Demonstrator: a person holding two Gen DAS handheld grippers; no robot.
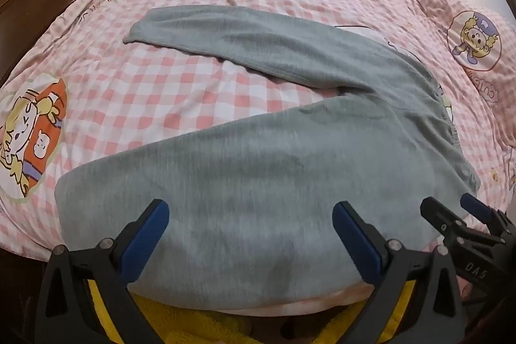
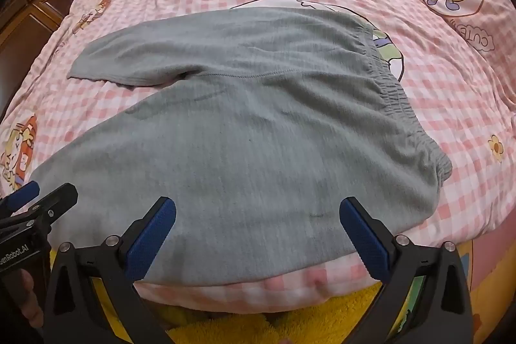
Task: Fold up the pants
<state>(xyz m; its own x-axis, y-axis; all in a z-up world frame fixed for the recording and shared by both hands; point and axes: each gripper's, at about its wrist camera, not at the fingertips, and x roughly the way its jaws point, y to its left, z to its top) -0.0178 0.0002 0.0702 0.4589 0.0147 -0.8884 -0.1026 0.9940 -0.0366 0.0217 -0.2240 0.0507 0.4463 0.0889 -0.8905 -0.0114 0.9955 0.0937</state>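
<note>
The gray pants (image 1: 258,124) lay spread flat on the bed (image 1: 180,92), over its pink checked quilt, with the near leg running along the bed's near edge and the other leg angling away toward the far left corner. The elastic waistband (image 2: 396,92) sat toward the right side of the bed.

The left gripper (image 1: 251,234) hovered above the near leg with its blue-padded fingers (image 1: 148,240) spread as wide as they went, holding nothing. The right gripper (image 2: 258,234) hung just beside it over the same leg, nearer the waistband, its fingers (image 2: 364,244) equally wide apart and empty. Each gripper showed at the edge of the other's view.

No fold appeared to have been made, so the work seemed to be at its start: picking up cloth for the first fold. The next move would likely call for lowering both grippers onto the near edge of the pants and pinching it, then carrying the near leg over onto the far one.

Readable writing included "CUTE" (image 2: 480,36) upside down on the quilt and "enRobot.AI" (image 2: 14,255) on the left gripper's body.
</note>
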